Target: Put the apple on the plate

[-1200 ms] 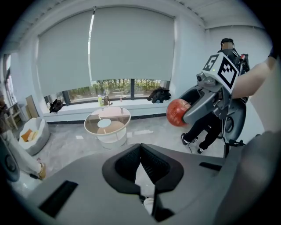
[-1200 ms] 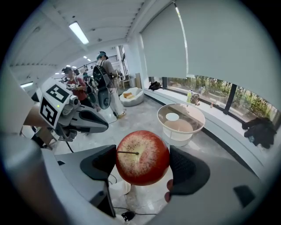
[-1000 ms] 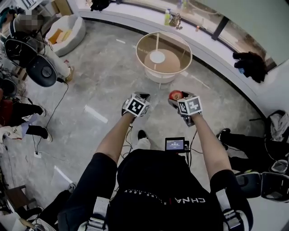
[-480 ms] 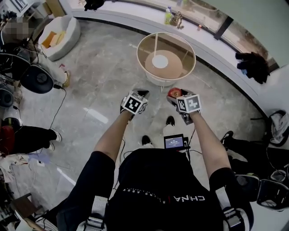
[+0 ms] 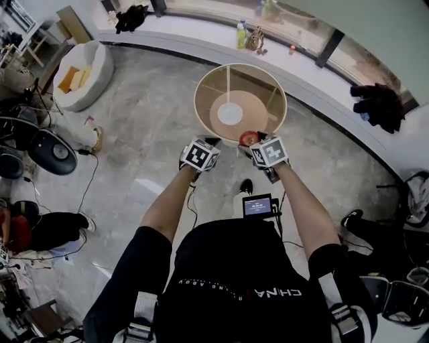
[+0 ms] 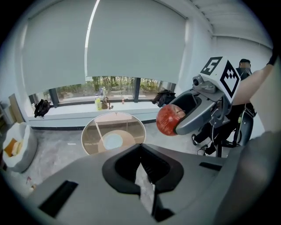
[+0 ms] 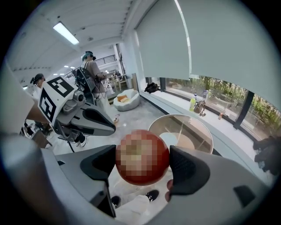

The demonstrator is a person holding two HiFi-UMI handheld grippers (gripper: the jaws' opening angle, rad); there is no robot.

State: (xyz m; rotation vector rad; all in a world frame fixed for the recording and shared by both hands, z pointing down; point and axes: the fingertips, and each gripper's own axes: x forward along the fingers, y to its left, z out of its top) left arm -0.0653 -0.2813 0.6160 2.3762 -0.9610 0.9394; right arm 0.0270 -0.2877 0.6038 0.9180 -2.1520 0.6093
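The right gripper is clamping the apple by the near rim of the glass table, short of the plate, apparently for placing, while the left gripper is idling closed and empty.

Tally: mostly singles, two pairs.
One apple, one plate, one round glass tabletop; two grippers, namely the left gripper and the right gripper; one bottle on the window ledge; two dark bundles by the window; one white beanbag; one small screen.
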